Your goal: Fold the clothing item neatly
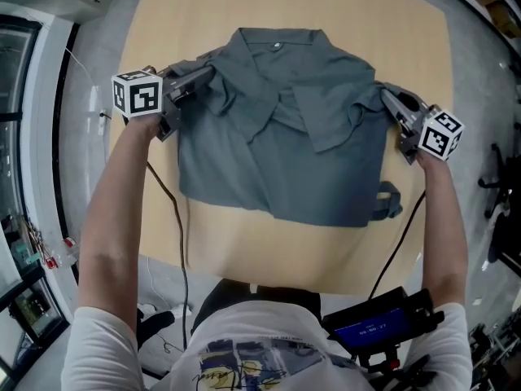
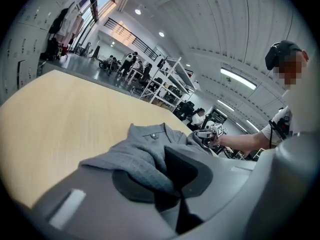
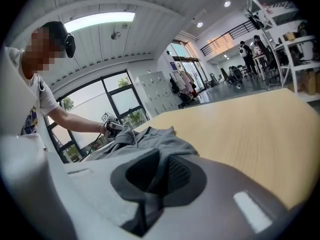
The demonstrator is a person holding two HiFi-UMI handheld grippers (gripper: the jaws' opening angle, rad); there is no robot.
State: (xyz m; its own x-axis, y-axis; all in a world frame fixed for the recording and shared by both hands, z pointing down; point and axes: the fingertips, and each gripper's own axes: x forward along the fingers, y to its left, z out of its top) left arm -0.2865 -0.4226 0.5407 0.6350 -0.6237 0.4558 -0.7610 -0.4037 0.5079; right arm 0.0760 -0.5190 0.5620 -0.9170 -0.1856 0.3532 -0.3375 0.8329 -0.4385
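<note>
A grey collared shirt lies on the round wooden table, collar at the far side, its lower part folded up so it forms a rough rectangle. My left gripper is at the shirt's left shoulder and is shut on a bunch of fabric. In the left gripper view the cloth runs down between the jaws of the left gripper. At the right shoulder, my right gripper is also shut on the cloth. The fabric is pinched in the right gripper there. Both grippers are low, close to the tabletop.
A loop of grey fabric sticks out at the shirt's near right corner. Bare wood surrounds the shirt on all sides. A device with a blue screen hangs at the person's waist. Shelving and people stand far behind the table.
</note>
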